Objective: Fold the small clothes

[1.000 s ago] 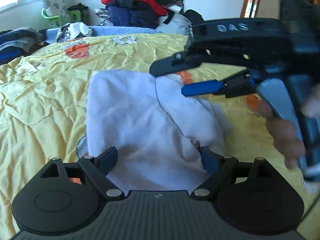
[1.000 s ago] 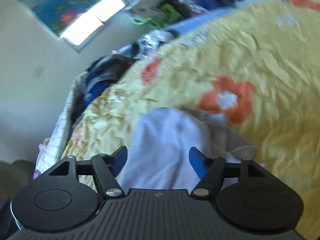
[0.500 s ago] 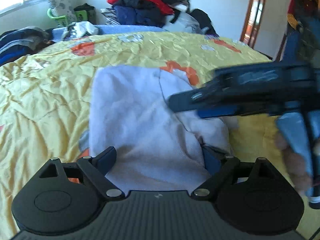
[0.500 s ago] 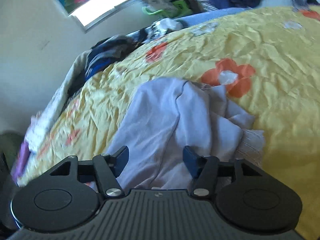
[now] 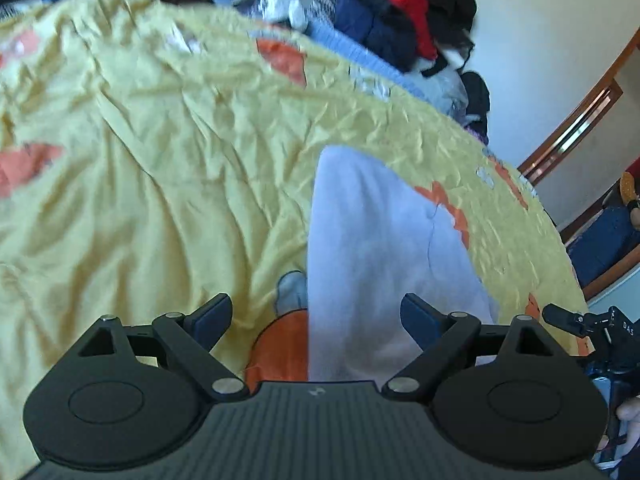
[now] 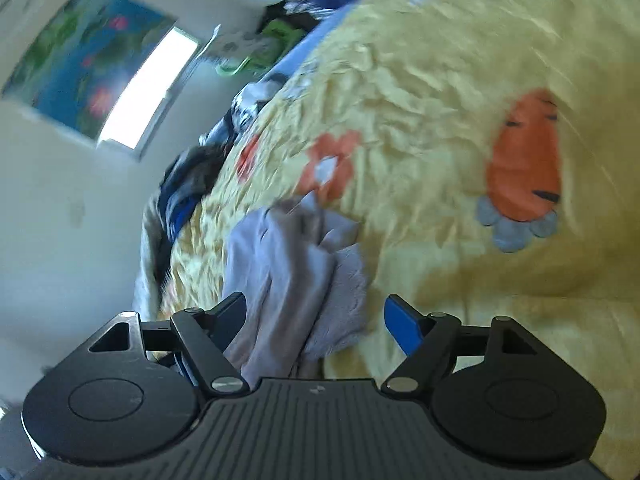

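garment: pale lilac-grey, plain
bedspread: yellow with orange flowers and an orange carrot figure with grey feet
clothes pile: red, navy, black
left gripper: black, dark blue pads
right gripper: black, blue pads
curtain: blue-green, red flowers

Each handheld unit has a matte black ribbed housing flanked by two rounded lobes, each lobe carrying a shallow oval recess. On the left gripper and the right gripper, black linkage arms with triangular cut-outs pivot on silver screws and rivets and end in blue-faced fingers. In the left wrist view, the body of the other unit at the right edge bears white "DAS" lettering.
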The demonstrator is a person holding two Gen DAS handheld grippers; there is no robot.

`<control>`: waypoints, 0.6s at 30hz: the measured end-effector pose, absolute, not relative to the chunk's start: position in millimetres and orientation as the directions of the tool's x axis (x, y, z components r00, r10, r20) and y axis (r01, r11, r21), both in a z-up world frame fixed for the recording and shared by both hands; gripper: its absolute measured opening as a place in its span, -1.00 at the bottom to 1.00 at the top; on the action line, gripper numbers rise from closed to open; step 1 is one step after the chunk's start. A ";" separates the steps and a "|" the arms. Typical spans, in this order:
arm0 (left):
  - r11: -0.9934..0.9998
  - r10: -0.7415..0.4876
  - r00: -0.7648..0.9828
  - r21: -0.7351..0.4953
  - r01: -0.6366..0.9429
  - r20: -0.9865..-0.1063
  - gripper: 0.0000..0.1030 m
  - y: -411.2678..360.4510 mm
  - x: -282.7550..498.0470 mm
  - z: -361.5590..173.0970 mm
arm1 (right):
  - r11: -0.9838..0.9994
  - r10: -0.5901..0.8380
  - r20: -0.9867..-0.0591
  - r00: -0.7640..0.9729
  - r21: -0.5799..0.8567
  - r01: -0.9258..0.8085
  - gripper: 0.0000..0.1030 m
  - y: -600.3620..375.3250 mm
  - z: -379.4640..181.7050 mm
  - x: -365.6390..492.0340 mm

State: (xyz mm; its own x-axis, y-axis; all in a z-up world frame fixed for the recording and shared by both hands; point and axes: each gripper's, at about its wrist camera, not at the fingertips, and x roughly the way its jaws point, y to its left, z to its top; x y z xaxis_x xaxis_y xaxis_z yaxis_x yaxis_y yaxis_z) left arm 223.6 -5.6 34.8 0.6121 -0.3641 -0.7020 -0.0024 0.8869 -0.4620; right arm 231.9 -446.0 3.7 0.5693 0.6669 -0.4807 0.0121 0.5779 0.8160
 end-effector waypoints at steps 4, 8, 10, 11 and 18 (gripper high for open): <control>0.878 -0.391 0.592 -0.478 0.011 -0.704 0.79 -16.4 244.8 23.8 | 0.545 0.698 -0.475 0.537 0.838 0.031 0.48 -435.2 -10.9 250.6; 0.875 -0.412 0.582 -0.482 0.038 -0.701 0.79 -27.4 261.0 22.3 | 0.514 0.758 -0.450 0.472 0.857 -0.008 0.54 -410.0 -12.3 267.6; 0.887 -0.405 0.583 -0.459 0.061 -0.705 0.78 -35.4 265.9 23.2 | 0.559 0.753 -0.480 0.450 0.828 -0.054 0.61 -389.9 -8.8 272.4; 0.894 -0.397 0.586 -0.442 0.074 -0.706 0.77 -39.2 267.2 23.3 | 0.573 0.754 -0.484 0.444 0.815 -0.084 0.77 -381.6 -5.9 274.2; 0.948 -0.305 0.604 -0.297 0.116 -0.736 -0.20 -56.1 267.0 26.6 | 0.694 0.680 -0.587 0.439 0.708 -0.129 -0.56 -354.7 -3.0 278.8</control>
